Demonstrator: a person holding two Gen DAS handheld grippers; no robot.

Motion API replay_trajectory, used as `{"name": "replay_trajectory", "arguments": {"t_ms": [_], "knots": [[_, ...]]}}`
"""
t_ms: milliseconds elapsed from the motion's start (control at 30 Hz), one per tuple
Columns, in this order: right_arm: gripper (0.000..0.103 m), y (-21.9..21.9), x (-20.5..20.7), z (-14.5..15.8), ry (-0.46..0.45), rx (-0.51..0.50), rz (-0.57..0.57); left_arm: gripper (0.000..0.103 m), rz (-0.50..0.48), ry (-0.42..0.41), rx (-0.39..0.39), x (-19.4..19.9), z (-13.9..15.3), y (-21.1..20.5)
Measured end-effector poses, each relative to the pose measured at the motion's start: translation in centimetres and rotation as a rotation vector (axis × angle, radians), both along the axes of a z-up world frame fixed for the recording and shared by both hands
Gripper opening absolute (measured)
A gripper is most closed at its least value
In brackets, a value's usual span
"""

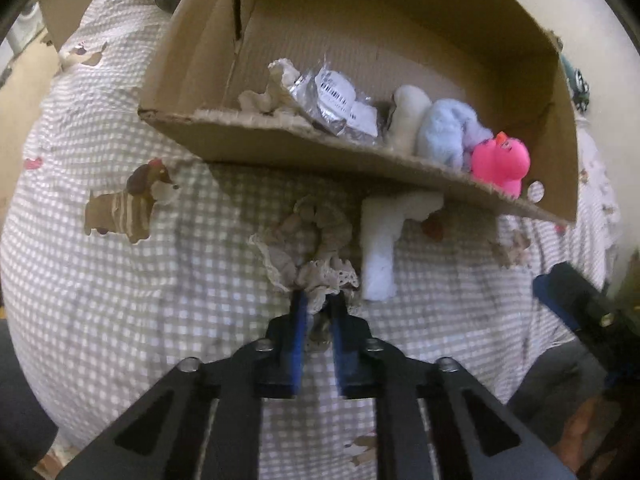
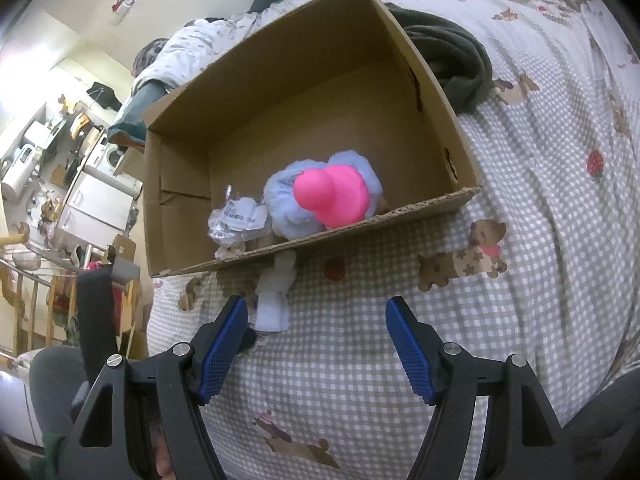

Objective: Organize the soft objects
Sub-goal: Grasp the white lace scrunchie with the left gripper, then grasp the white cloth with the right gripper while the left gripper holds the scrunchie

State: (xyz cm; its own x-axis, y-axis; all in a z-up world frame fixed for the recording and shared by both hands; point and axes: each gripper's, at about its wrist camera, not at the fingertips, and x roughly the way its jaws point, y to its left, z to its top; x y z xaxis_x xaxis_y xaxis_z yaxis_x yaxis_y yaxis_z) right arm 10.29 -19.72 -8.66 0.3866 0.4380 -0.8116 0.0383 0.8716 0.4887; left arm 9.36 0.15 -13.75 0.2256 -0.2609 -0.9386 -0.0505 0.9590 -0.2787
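The left hand-held gripper (image 1: 318,300) is pinched narrow on the near frill of a beige lace scrunchie (image 1: 316,240), whose ring lies on the checked bedspread (image 1: 120,300) straight ahead of the fingertips, between them and the cardboard box (image 1: 280,148). Just to the right of the scrunchie lies a white fluffy piece (image 1: 380,248), its long axis pointing away from the gripper, its far end tucked against the foot of the box's near wall.

The right hand-held gripper (image 2: 316,316) hangs wide apart and empty over the bedspread; the white fluffy piece (image 2: 274,300) sits just beside its left finger, ahead and to the left, and the left gripper's dark body shows at that side's edge.

Inside the box, along the near wall, are a pink rubber duck (image 1: 500,160), a pale blue fluffy toy (image 1: 448,132), a cream plush (image 1: 408,112), silver foil packets (image 1: 336,104) and a bit of cream lace (image 1: 272,92).

The move seems to turn on one relation — the box opening lies directly forward of and above the held scrunchie, so a lift over the near wall should drop it in, while the right hand is the nearer one for the white piece
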Motion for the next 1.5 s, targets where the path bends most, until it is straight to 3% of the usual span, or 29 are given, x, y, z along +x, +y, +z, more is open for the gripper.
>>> {"name": "replay_trajectory", "arguments": {"t_ms": [200,300,433,567,800,1067,1100,1167,1200,1233,1500], "knots": [[0.076,-0.2,0.1,-0.6,0.017,-0.011,-0.007,0.008,0.061,-0.083,0.051,-0.8,3.1,1.7],[0.076,0.2,0.1,-1.0,0.027,-0.024,0.001,0.008,0.099,-0.160,0.114,-2.2,5.7,2.8],[0.076,1.9,-0.2,-1.6,0.043,-0.063,0.042,0.008,0.123,-0.237,0.128,-3.2,8.0,3.4],[0.076,5.4,-0.6,-3.1,0.089,-0.107,0.112,0.008,0.139,-0.207,0.095,-3.0,7.7,3.6],[0.075,10.4,0.4,-4.1,0.031,-0.231,0.153,0.008,0.187,-0.171,0.090,-2.5,7.7,4.7],[0.047,12.2,2.6,-5.6,0.031,-0.266,0.159,0.008,0.199,-0.145,0.054,-2.5,7.4,5.1],[0.035,12.3,2.8,-5.7,0.038,-0.280,0.173,0.008,0.199,-0.144,0.054,-2.5,7.4,5.1],[0.026,12.3,3.0,-5.8,0.040,-0.265,0.178,0.008,0.195,-0.136,0.049,-2.4,7.3,5.0],[0.014,12.1,3.0,-5.7,0.036,-0.260,0.181,0.008,0.193,-0.129,0.048,-2.3,7.2,4.9],[0.009,11.9,2.9,-5.7,0.035,-0.258,0.189,0.008,0.193,-0.126,0.048,-2.3,7.1,4.8],[0.009,11.7,0.3,-3.5,-0.009,-0.269,0.243,0.008,0.182,-0.123,0.068,-2.2,6.7,4.4]]}}
